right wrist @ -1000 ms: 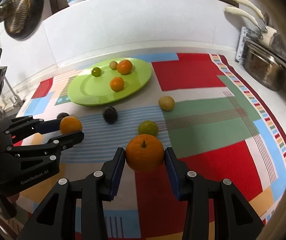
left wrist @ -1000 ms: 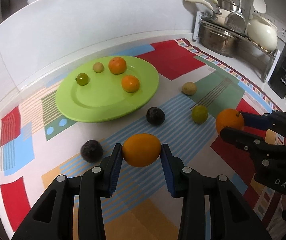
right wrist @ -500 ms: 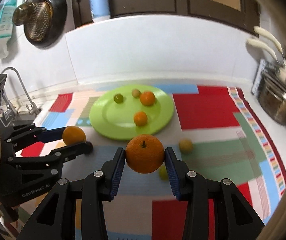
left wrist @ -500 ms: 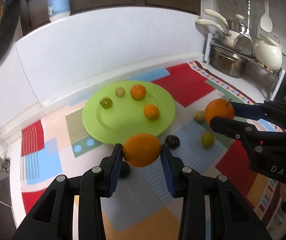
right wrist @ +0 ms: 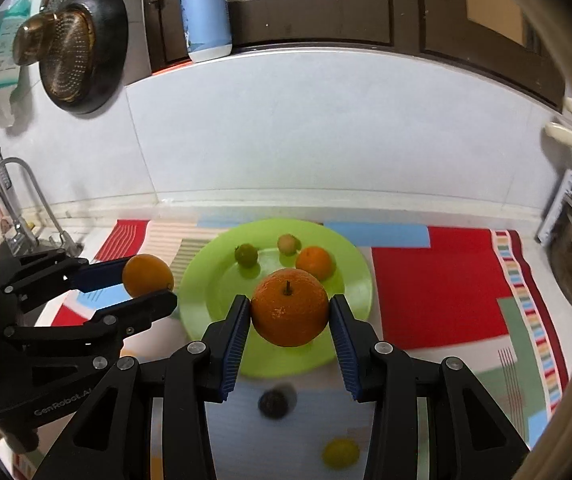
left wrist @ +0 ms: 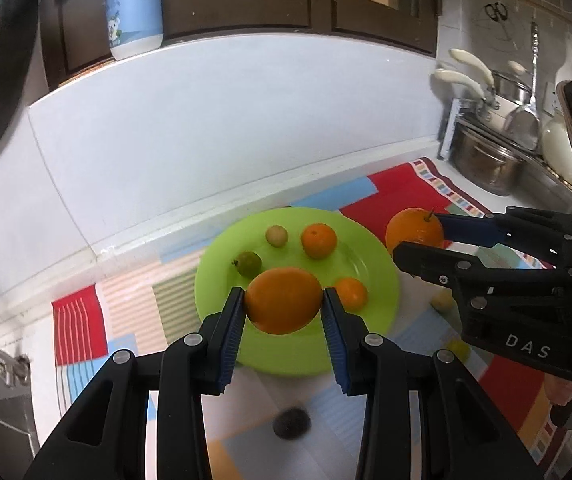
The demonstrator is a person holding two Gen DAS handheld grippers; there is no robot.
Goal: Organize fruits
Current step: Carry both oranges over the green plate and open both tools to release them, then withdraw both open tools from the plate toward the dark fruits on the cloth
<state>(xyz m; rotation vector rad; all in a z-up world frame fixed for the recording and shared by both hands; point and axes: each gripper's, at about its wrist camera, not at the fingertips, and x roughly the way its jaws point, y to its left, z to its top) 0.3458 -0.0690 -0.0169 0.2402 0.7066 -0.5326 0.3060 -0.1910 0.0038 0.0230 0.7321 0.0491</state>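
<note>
A: We're counting four fruits sitting on the green plate (left wrist: 382,280) already, and a dark fruit (left wrist: 292,423) plus what looks like a blurred yellow-green one (right wrist: 340,453) are waiting on the mat (right wrist: 438,288).

B: Our left gripper (left wrist: 283,308) is pinching a smooth orange (left wrist: 283,305) over the plate's near side; our right gripper (right wrist: 290,314) is clamping a stemmed orange (right wrist: 290,312) above it, jaws narrowed.
</note>
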